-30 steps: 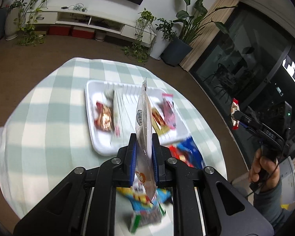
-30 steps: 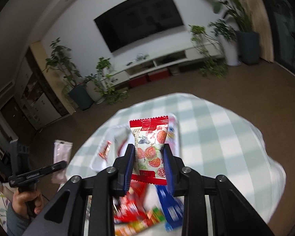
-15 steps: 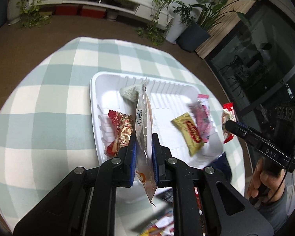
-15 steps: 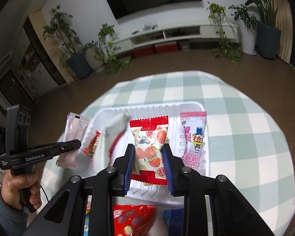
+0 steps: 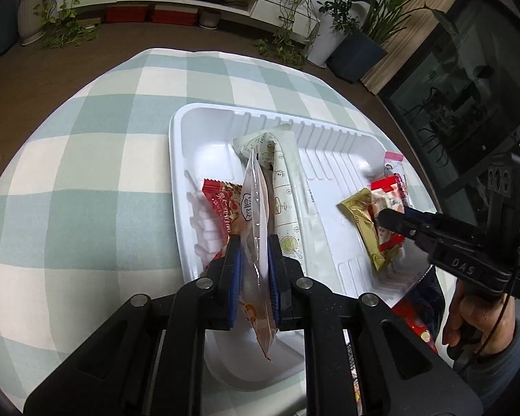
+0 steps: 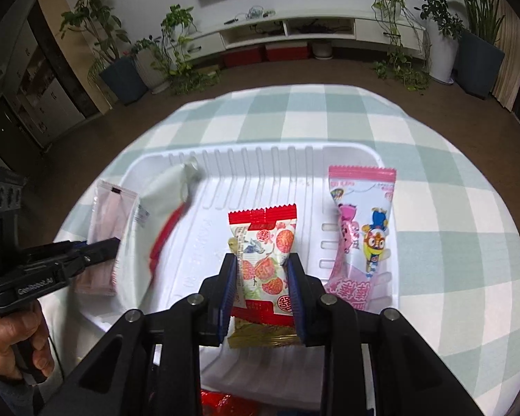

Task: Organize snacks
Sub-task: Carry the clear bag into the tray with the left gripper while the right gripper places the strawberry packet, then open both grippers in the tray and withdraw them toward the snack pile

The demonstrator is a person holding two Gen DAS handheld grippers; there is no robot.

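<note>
My left gripper [image 5: 253, 241] is shut on a thin, translucent pinkish packet [image 5: 254, 204], held edge-on above the left half of the white tray [image 5: 176, 138]. My right gripper [image 6: 261, 258] is shut on a red-and-white fruit-print packet [image 6: 265, 242] above the tray's [image 6: 260, 147] middle. Lying in the tray are a red packet [image 5: 220, 201], a long white packet [image 5: 284, 187], a gold packet [image 5: 362, 222] and a pink cartoon packet [image 6: 362, 239]. In the right wrist view, the left gripper [image 6: 111, 244] comes in from the left with its pale packet [image 6: 109, 215].
The tray rests on a round table with a green-and-white checked cloth [image 5: 86, 173]. Loose red and blue packets [image 5: 416, 315] lie on the cloth by the tray's near right corner. A hand [image 5: 475, 319] grips the right tool. Brown floor, potted plants and a TV bench lie beyond.
Both grippers have come down and forward from above the loose pile to over the tray, each still holding its packet. The tray now fills much more of both views.
</note>
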